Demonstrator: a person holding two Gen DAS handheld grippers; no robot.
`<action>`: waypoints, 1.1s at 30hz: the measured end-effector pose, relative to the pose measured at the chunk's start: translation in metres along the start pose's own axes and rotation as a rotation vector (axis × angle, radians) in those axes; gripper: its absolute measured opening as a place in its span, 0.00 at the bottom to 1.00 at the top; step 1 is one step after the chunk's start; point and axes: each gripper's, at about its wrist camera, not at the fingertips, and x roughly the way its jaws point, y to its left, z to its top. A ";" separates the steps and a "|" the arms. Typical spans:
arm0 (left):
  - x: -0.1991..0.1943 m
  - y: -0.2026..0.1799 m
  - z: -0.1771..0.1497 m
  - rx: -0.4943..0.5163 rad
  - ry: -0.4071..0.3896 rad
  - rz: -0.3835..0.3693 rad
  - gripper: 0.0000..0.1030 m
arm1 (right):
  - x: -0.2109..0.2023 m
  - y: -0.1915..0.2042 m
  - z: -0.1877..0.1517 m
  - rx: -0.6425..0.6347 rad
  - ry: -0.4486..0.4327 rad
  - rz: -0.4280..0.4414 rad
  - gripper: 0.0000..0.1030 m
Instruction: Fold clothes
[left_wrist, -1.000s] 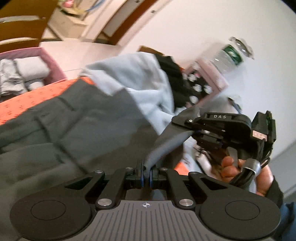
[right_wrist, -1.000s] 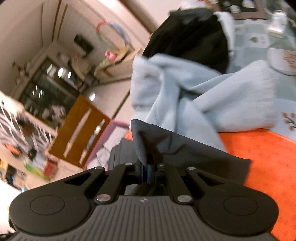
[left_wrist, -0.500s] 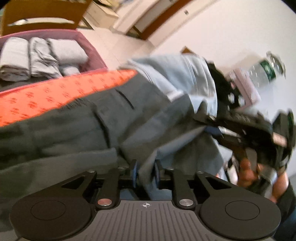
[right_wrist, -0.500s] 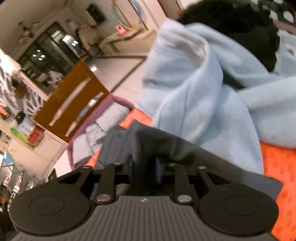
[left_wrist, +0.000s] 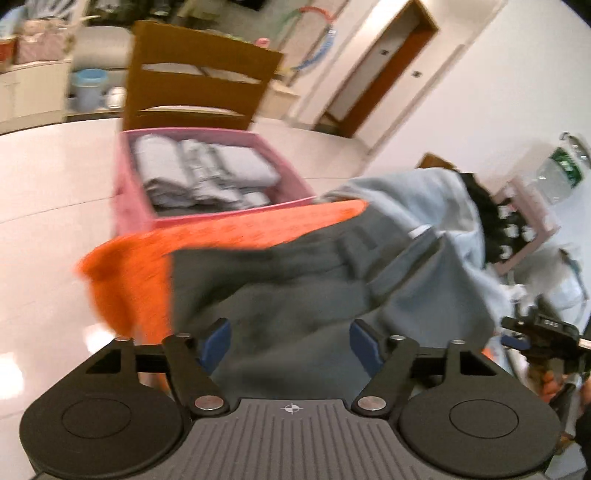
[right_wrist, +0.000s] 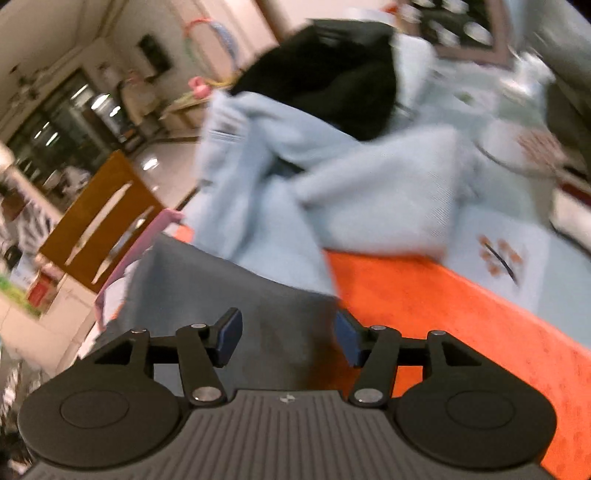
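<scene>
Orange cloth (left_wrist: 229, 236) covers the worktop, where the soft, limp grey garment (left_wrist: 295, 280) lies near its edge, best pinched at a hem corner; left claw (left_wrist: 290, 343) and right claw (right_wrist: 286, 338) stand apart, holding nothing.

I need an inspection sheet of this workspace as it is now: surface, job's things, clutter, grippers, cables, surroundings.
Surface: orange cloth over a white table.
Job's things: grey garment lying on the cloth; pale blue garment and black garment heaped behind; pink box holding folded clothes.
Clutter: plastic bottle, framed tray.
Grippers: left hand-held gripper open over the grey garment; right hand-held gripper open, holding nothing.
Cables: nothing seen.
Surroundings: wooden chair, doorway.
</scene>
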 end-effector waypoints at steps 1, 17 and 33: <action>-0.005 0.007 -0.008 -0.023 0.003 0.022 0.77 | 0.005 -0.008 -0.005 0.028 0.000 0.003 0.61; 0.022 0.069 -0.088 -0.408 0.127 -0.046 0.80 | 0.062 -0.056 -0.039 0.308 -0.044 0.284 0.51; 0.006 0.005 -0.017 -0.157 0.246 -0.037 0.15 | -0.018 -0.020 -0.058 0.434 -0.172 0.233 0.13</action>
